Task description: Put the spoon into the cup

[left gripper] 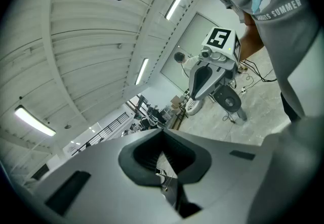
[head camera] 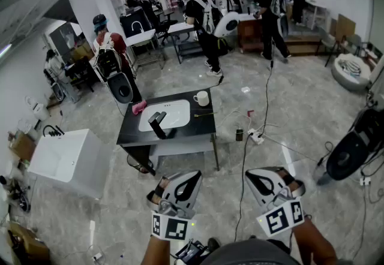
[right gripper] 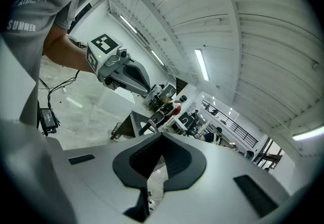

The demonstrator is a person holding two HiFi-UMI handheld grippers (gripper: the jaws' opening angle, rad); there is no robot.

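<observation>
White cup [head camera: 201,98] & spoon [head camera: 204,115] on table [head camera: 201,128], far from L gripper [head camera: 192,176], R gripper [head camera: 252,175], jaws pressed together

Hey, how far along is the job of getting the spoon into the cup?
Done: nothing yet. The spoon lies flat on the black table, apart from the white cup.
In hand: nothing. The left hand-held gripper and right hand-held gripper are both shut, empty and held well short of the table.
Left: approach, pick up the spoon, place it in the cup.
</observation>
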